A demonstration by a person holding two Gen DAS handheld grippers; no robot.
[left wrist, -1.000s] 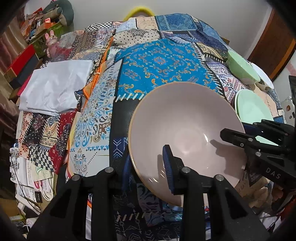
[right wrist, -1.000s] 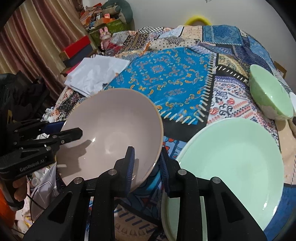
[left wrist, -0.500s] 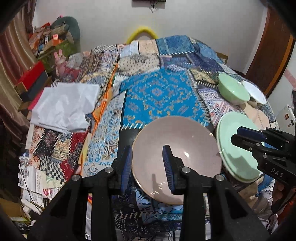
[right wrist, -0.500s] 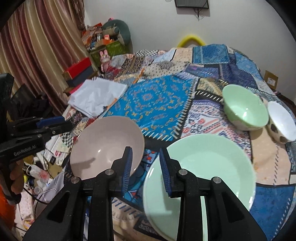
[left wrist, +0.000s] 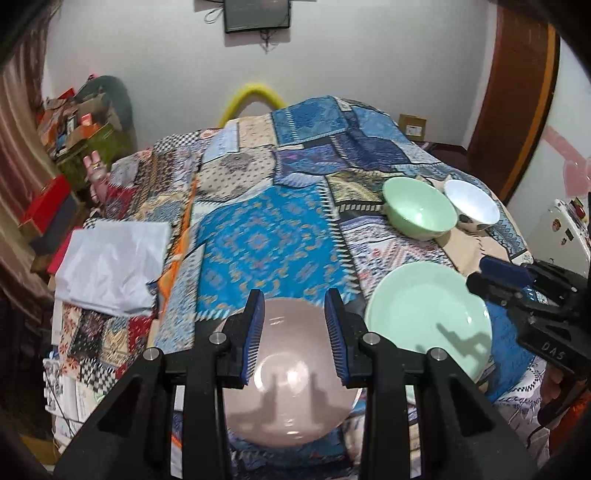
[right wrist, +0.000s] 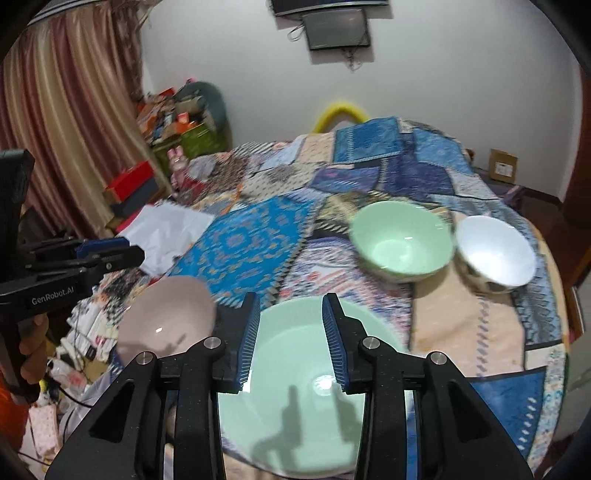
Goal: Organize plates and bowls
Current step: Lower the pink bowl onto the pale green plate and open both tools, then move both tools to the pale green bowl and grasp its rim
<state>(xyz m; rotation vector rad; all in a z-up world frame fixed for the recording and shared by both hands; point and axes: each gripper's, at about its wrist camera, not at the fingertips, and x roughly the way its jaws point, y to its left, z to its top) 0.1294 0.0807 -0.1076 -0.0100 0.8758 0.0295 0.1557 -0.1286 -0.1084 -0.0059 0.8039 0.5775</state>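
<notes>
- A patchwork quilt [left wrist: 258, 236] in blue, cream and dark patterned squares covers the whole bed.
- A folded white cloth [left wrist: 110, 266] lies on the quilt's left side, near the edge.
- A yellow hoop [right wrist: 341, 110] rises behind the far end of the bed.
- A dark screen [right wrist: 336, 29] hangs on the white wall.
- Striped curtains [right wrist: 62, 122] hang at the left.
- Red boxes [right wrist: 129, 184] and cluttered packages sit beside the curtains.
- A cardboard box [right wrist: 502, 164] stands by the right wall.

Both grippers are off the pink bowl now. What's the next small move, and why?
Probably reach the right gripper toward the green bowl. Its jaws have just been opening with nothing between them, and that bowl sits loose beside the white bowl, apart from the pink bowl and green plate.
</notes>
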